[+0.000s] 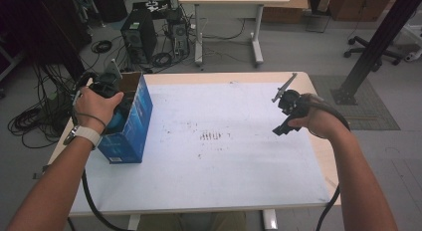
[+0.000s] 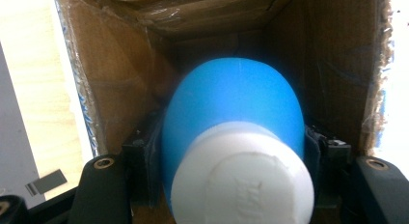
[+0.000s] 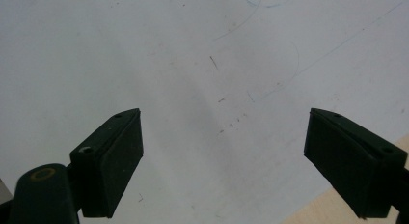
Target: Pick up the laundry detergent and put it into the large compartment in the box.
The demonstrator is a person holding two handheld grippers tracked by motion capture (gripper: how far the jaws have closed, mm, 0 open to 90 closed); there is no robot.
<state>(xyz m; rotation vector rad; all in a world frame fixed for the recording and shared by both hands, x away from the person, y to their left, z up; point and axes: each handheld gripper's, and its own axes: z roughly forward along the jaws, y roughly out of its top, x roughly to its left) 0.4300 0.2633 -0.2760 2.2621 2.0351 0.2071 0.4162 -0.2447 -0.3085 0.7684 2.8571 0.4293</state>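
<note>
A box (image 1: 130,122) is set at the left edge of the table (image 1: 298,79), on a sheet (image 1: 234,156). A bottle (image 2: 231,122) is held inside the box by the left gripper (image 1: 107,86). The right gripper (image 1: 288,109) is held above the sheet's right side.

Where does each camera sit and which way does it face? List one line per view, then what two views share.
High view: above the person's side, looking forward and down on the table; both forearms, left gripper, right gripper.
Left gripper view: rides the left gripper, looking into the blue cardboard box; jaws clamp a blue bottle with white cap.
Right gripper view: faces down at the white mat; jaws apart.
Shared: box in high and left gripper views.
</note>
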